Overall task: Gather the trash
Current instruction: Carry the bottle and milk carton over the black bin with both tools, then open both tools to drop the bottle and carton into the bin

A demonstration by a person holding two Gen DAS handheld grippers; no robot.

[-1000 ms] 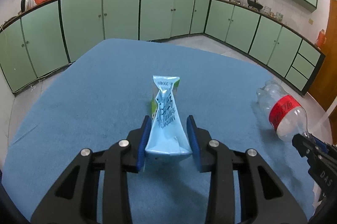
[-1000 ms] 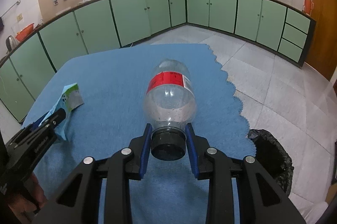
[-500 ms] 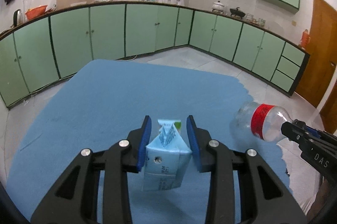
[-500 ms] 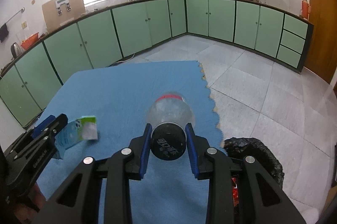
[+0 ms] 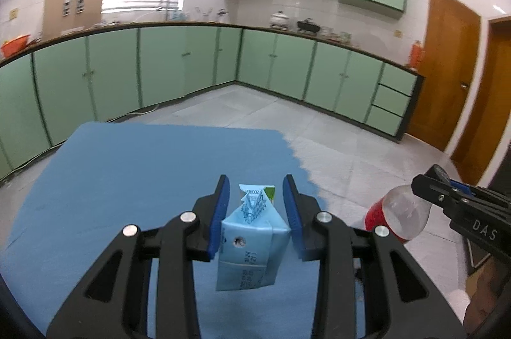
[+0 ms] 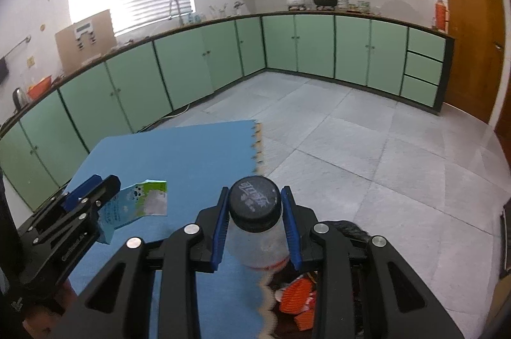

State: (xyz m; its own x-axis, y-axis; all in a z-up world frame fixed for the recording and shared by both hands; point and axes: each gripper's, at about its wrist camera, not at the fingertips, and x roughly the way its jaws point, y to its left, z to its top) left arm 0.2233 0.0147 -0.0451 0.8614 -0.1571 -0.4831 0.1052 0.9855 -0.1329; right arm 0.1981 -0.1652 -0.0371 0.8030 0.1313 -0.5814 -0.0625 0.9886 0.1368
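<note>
My left gripper (image 5: 255, 195) is shut on a crumpled light-blue drink carton (image 5: 250, 243), which hangs in the air above the blue mat (image 5: 143, 173). The right gripper (image 6: 255, 205) is shut on the neck of a clear plastic bottle (image 6: 255, 237) with a black cap and red label, its cap end turned toward the camera. The bottle (image 5: 396, 217) also shows at the right of the left wrist view, held by the right gripper (image 5: 431, 182). In the right wrist view the left gripper (image 6: 92, 185) holds the carton (image 6: 137, 205) at the left.
A black trash bag (image 6: 348, 230) with orange wrappers (image 6: 297, 297) inside sits on the tiled floor just past the mat's scalloped right edge (image 6: 265, 300). Green cabinets (image 5: 191, 67) line the walls. A brown door (image 5: 447, 77) stands at the right.
Both grippers lifted their loads off the mat and swung right, toward the mat's edge. The bottle tipped so its cap faces the camera, and the trash bag came closer below it.
</note>
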